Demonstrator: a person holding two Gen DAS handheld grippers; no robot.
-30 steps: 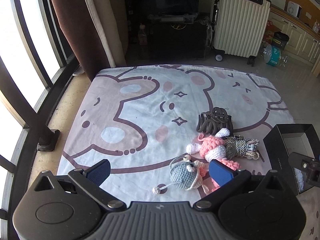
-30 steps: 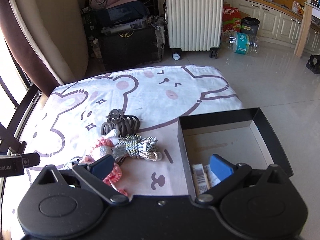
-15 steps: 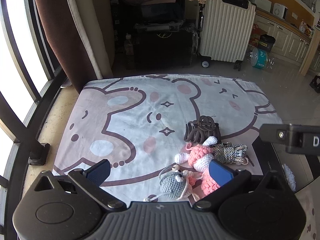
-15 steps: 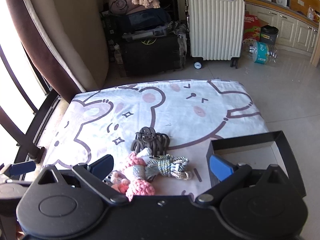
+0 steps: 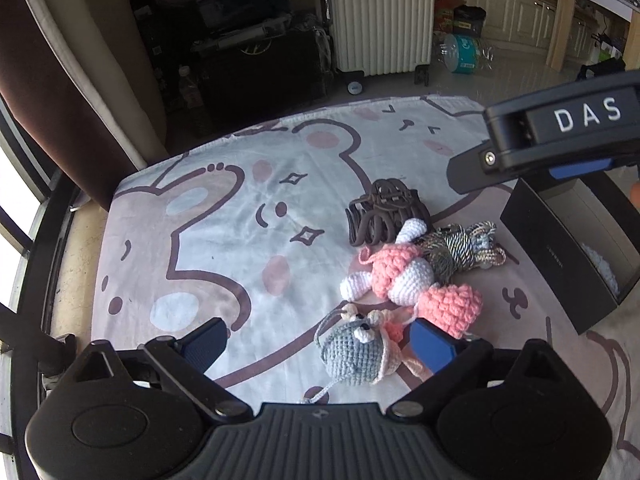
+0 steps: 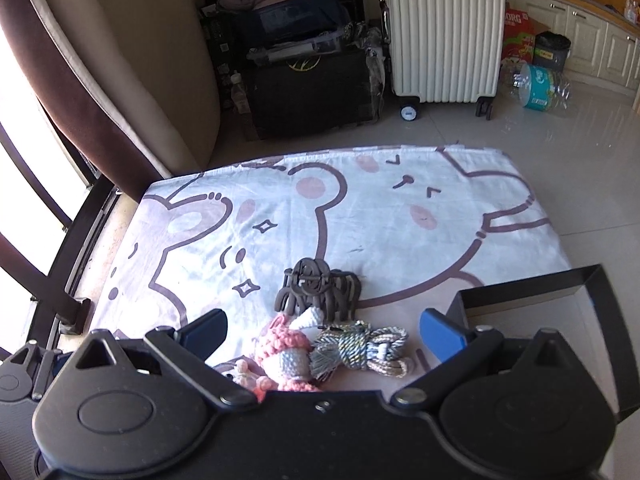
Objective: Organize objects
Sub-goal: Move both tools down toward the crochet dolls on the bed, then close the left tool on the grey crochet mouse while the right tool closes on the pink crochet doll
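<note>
My left hand-held gripper (image 5: 320,344) is closing, its blue pads still apart, with the grey crocheted mouse (image 5: 354,354) between them at the lower middle of the frame; the right pad sits just beside the toy, but I cannot tell whether it touches. The mouse lies on the bear-print blanket (image 5: 224,240). Just above and right of it lies the pink and white crocheted toy (image 5: 404,276), with the bundle of twisted cord (image 5: 460,248) against its upper right and the brown hair claw (image 5: 384,216) above both. The black box (image 5: 552,256) stands open at the right edge of the frame, something white showing inside it.

My right hand-held gripper (image 6: 324,332) is released and holds nothing; its pads stand wide, with the pink toy (image 6: 284,344) and the cord (image 6: 356,348) seen between them low in the frame, and the hair claw (image 6: 320,292) just above. The box (image 6: 592,292) is at the lower right. A white suitcase (image 6: 444,28) stands on the floor at the top.
</note>
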